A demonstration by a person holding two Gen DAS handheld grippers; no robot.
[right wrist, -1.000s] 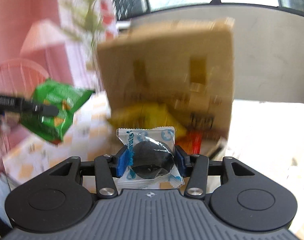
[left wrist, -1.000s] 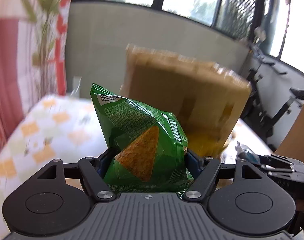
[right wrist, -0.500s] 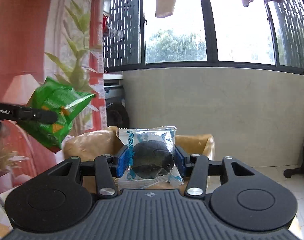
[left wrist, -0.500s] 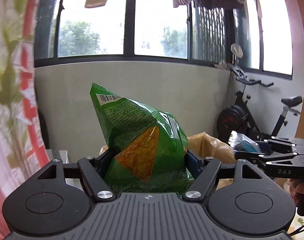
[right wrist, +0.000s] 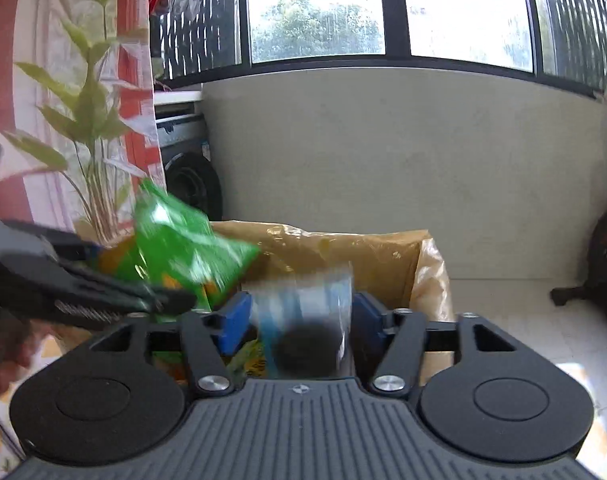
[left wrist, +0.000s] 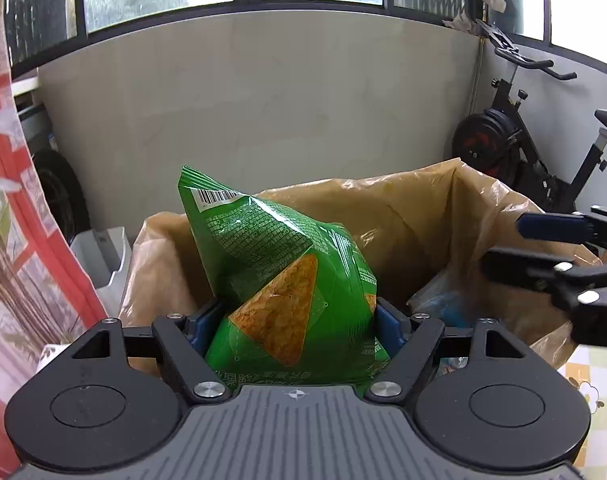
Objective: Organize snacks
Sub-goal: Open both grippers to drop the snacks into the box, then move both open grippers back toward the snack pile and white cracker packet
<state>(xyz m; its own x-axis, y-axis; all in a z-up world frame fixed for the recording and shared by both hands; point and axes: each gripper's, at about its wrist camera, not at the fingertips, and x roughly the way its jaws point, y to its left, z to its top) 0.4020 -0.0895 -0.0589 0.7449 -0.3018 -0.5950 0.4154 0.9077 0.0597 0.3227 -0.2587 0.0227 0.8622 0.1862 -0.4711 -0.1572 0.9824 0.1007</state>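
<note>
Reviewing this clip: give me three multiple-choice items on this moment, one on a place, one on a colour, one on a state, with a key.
1. Where is the green chip bag?
A. Between the left claw pads, above the lined box
B. Flat on the floor
C. On the exercise bike

2. What colour is the liner of the box?
A. White
B. Yellowish-brown
C. Black

3. What state is the clear cookie packet in at the right claw?
A. Clamped tight and sharp in view
B. Blurred, loose between the blue pads over the box
C. Lying on the windowsill

Key: 1 A, the bag sits pinched between the pads with the box behind it; 2 B, the plastic looks tan; 3 B, gaps show beside the smeared packet as the jaws are opening.
</note>
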